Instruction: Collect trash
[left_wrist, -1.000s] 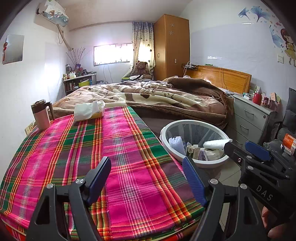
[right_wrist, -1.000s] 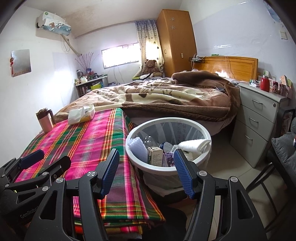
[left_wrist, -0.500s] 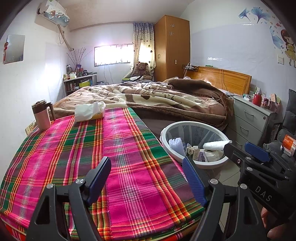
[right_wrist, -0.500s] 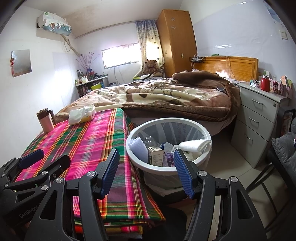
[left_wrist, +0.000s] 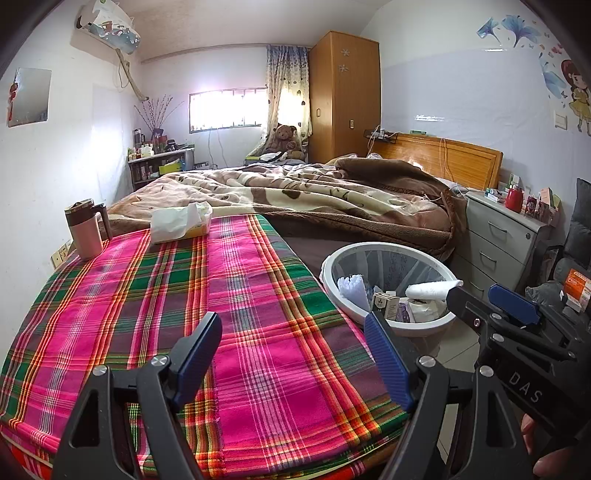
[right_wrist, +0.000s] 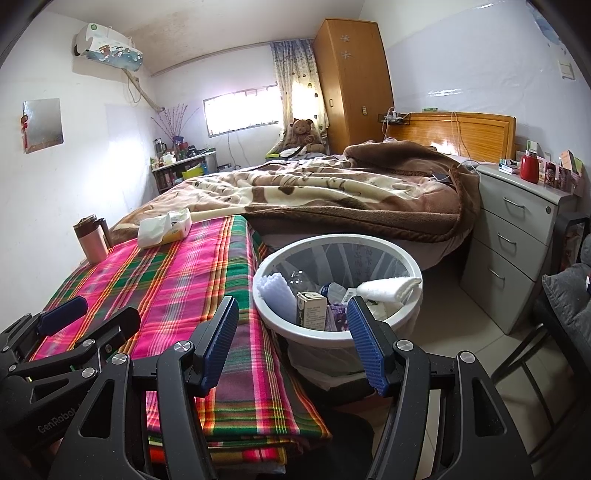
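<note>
From my left camera, the mug (left_wrist: 84, 229) sits at ten o'clock on the table (left_wrist: 221, 314), tissues (left_wrist: 181, 222) at eleven, bin (left_wrist: 391, 284) at two, bed (left_wrist: 295, 195) behind.

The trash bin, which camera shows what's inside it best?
The right wrist view: the trash bin sits close and central, contents visible. In the left wrist view the trash bin lies off right, partly behind the right gripper.

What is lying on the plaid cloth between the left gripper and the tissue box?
Nothing: in the left wrist view, only bare plaid cloth separates the left gripper from the tissue box.
</note>
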